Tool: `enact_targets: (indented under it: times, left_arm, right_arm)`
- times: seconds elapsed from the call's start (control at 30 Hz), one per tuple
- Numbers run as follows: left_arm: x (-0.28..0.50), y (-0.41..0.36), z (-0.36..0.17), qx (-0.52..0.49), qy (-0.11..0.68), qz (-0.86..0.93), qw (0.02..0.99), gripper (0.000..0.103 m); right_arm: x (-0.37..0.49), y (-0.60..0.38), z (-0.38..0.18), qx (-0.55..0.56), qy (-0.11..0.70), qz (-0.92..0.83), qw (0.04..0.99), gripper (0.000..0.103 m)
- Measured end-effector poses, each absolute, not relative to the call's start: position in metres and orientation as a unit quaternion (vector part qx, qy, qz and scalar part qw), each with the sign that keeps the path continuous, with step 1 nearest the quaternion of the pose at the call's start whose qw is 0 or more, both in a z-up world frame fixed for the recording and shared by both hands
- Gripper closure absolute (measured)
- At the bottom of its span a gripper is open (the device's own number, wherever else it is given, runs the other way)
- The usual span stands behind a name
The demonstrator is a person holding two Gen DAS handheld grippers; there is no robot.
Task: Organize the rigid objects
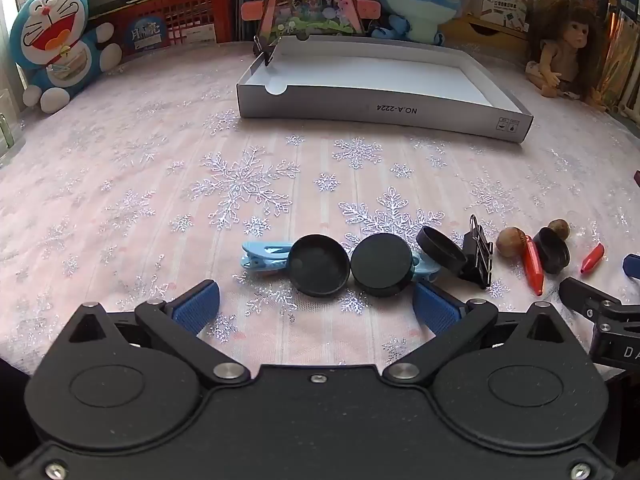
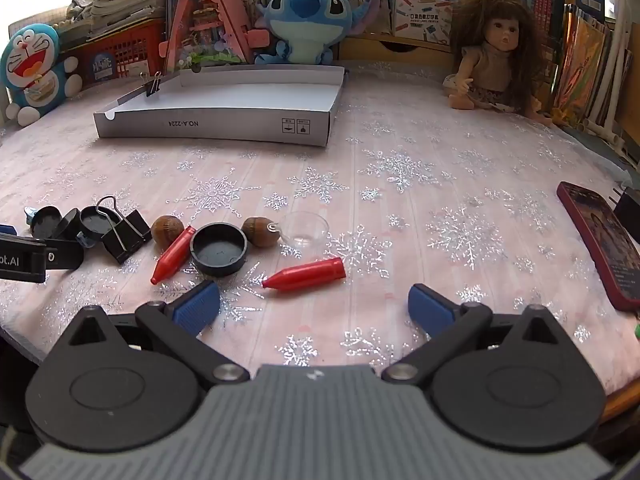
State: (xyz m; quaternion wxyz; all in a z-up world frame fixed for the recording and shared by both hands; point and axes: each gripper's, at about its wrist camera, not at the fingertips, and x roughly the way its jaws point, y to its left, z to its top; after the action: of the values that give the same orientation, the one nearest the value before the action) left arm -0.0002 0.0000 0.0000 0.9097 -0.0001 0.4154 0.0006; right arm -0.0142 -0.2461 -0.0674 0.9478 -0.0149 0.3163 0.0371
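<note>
- Both claws, left claw (image 1: 316, 304) and right claw (image 2: 314, 304), stand wide apart, empty.
- Centre right claw over red cap (image 2: 305, 274); carry to box (image 2: 216, 128).

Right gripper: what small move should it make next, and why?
Probably ease forward and down onto the near red crayon. The right gripper is open and empty, the crayon lies loose just ahead of it, and the box holds only a binder clip.
</note>
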Motion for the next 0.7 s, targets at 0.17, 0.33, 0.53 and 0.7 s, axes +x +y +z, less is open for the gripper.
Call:
enact_targets:
  times: [0.17, 0.33, 0.53, 0.7]
  left_arm:
    - [-0.0002, -0.0001, 0.0000, 0.001, 0.416, 0.001, 0.910, 0.000]
    - [-0.0002, 0.0000, 0.0000, 0.001, 0.416, 0.001, 0.909, 0.000]
    - [-0.0001, -0.0001, 0.0000, 0.001, 0.416, 0.002, 0.909, 0.000]
    - [-0.0002, -0.0001, 0.0000, 0.001, 0.416, 0.002, 0.909, 0.000]
  right_arm:
    - [-0.0137, -0.2459, -0.0675, -0.015, 0.318, 0.038, 0.947, 0.000]
    - [-0.0129, -0.2454, -0.0673, -0.015, 0.320, 0.037, 0.947, 0.000]
    - [-0.0138, -0.2454, -0.0675, -0.015, 0.320, 0.037, 0.947, 0.000]
    - [-0.0143, -0.2454, -0.0677, -0.015, 0.320, 0.037, 0.947, 0.000]
